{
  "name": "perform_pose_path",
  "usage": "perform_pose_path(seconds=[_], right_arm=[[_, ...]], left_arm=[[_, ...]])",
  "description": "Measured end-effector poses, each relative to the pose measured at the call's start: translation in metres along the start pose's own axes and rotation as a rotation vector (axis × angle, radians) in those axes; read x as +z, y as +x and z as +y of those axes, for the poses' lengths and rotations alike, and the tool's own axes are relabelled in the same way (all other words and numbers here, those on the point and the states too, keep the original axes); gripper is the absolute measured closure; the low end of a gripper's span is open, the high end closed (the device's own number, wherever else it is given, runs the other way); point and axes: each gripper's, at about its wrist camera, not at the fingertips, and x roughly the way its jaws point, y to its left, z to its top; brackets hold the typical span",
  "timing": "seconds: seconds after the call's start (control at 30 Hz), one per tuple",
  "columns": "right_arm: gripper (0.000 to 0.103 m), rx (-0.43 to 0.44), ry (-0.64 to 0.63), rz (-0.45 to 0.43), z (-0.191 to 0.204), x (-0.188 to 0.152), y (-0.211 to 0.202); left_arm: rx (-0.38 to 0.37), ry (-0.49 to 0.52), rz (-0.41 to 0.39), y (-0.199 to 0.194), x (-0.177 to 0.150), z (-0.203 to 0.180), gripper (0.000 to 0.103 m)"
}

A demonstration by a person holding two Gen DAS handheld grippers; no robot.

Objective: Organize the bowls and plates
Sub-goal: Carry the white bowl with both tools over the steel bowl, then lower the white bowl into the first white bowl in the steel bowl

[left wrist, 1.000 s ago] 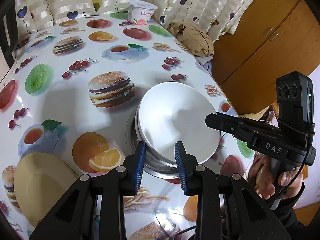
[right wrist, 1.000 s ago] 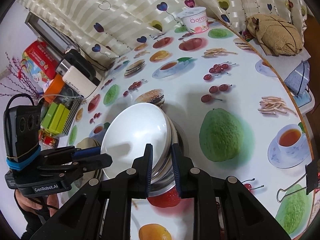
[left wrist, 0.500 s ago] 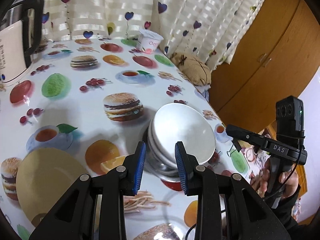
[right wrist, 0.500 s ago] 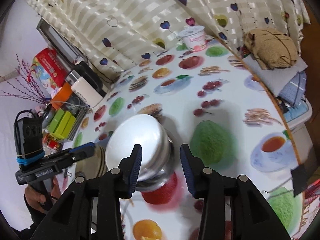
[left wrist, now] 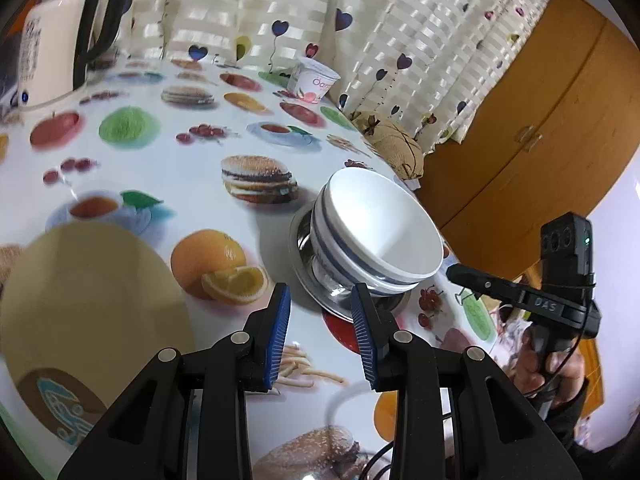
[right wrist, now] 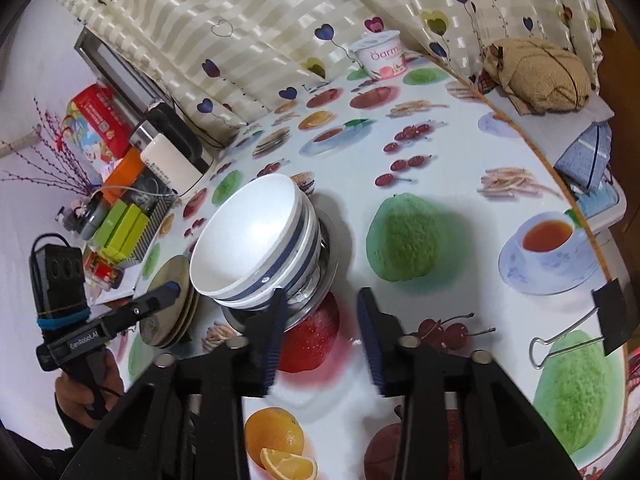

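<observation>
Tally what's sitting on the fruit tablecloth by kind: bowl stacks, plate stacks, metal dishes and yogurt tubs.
Stack of striped bowls: 1
Stack of tan plates: 1
Steel dish: 1
Yogurt tub: 1
Total: 4

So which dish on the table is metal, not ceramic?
The steel plate under the nested white bowls; the tan plates beside it are matte, not shiny.

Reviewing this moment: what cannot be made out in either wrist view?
- How many white bowls are nested: both views show only rims and blue bands.
- The metal plate underneath: mostly covered by the bowls.
- The yellow plates' count: right view, partly behind the left gripper.
- The yogurt tub's label: too small.
</observation>
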Motion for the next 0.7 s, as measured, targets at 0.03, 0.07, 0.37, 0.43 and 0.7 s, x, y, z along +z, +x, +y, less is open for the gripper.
perform_pose_path(seconds=[0.03, 0.07, 0.37, 0.43, 0.7], right_arm=[[0.076, 0.004, 0.005, 0.002, -0.001, -0.001, 0.001], [0.078, 0.005, 0.010, 0.004, -0.002, -0.001, 0.003], [0.080, 0.039, 0.033, 0.013, -0.007, -0.004, 0.008], [0.080, 0.034, 0.041, 0.010, -0.008, -0.004, 0.008], [0.080, 0.067, 0.074, -0.006, -0.017, -0.005, 0.009]], left_arm=[[-0.005, -0.011, -0.004, 0.000, -0.001, 0.002, 0.070], [-0.006, -0.012, -0.005, 0.000, -0.003, 0.002, 0.070], [0.008, -0.012, 0.015, 0.011, -0.007, 0.001, 0.070], [0.015, -0.003, 0.011, 0.012, -0.008, -0.002, 0.070], [0.040, 0.016, -0.003, 0.018, -0.010, -0.005, 0.070]])
